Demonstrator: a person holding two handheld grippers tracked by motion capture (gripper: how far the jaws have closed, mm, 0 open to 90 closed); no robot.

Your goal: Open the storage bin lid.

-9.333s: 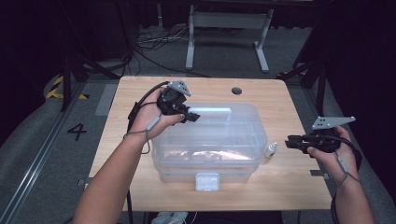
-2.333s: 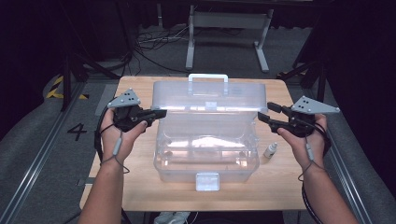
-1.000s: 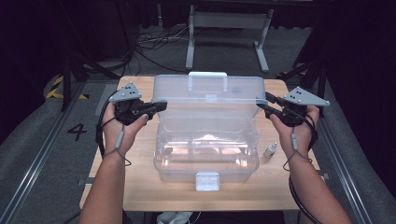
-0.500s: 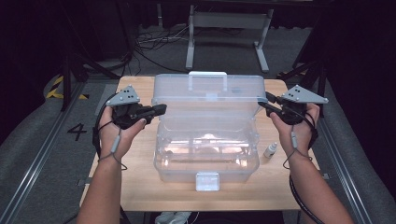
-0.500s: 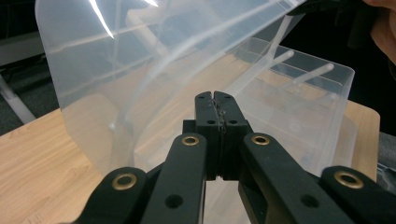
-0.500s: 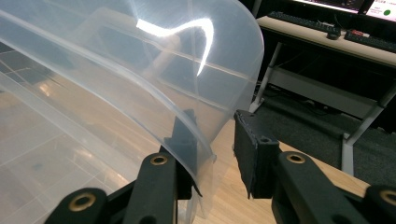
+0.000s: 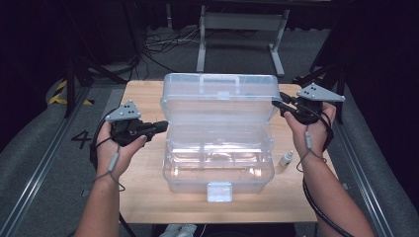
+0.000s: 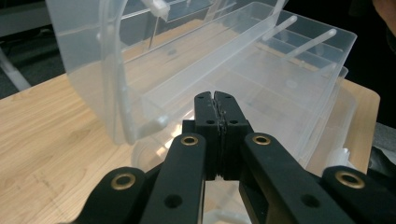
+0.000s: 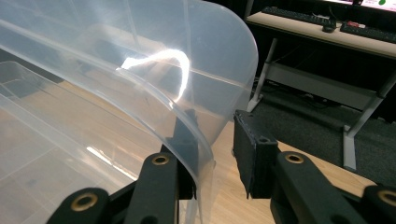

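The clear plastic box (image 7: 217,148) sat mid-bench toward the near edge, its lid (image 7: 222,96) swung up and standing open toward the far edge. The left gripper (image 7: 160,126) hovered just off the box's left side, jaws clenched together on nothing. The right gripper (image 7: 277,102) was at the lid's right edge, jaws parted with the rim between them. A small white bottle (image 7: 286,158) stood by the box's right side.
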